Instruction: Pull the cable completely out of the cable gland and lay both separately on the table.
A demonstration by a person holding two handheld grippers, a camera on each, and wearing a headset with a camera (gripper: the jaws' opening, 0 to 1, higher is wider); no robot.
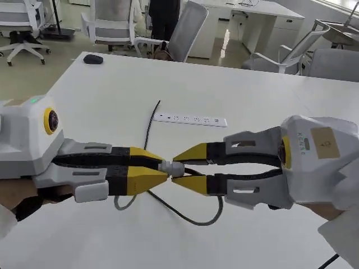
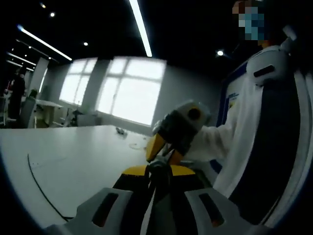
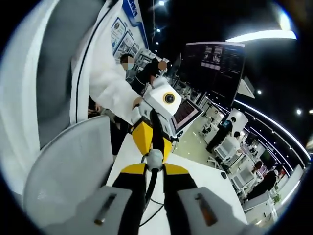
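Gland [image 1: 171, 167], a short grey plastic cylinder, is held above the white table [image 1: 112, 95] between the two yellow tips, with its axis running left to right. The left gripper [image 1: 165, 168] is closed on its left end. The right gripper [image 1: 175, 169] seems closed on the thin black cable [image 1: 196, 223] just right of it. The pull should follow this axis.

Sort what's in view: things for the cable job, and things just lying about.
For the job: cable gland, cable, left gripper, right gripper.
Just lying about: power strip, computer mouse, office chairs.
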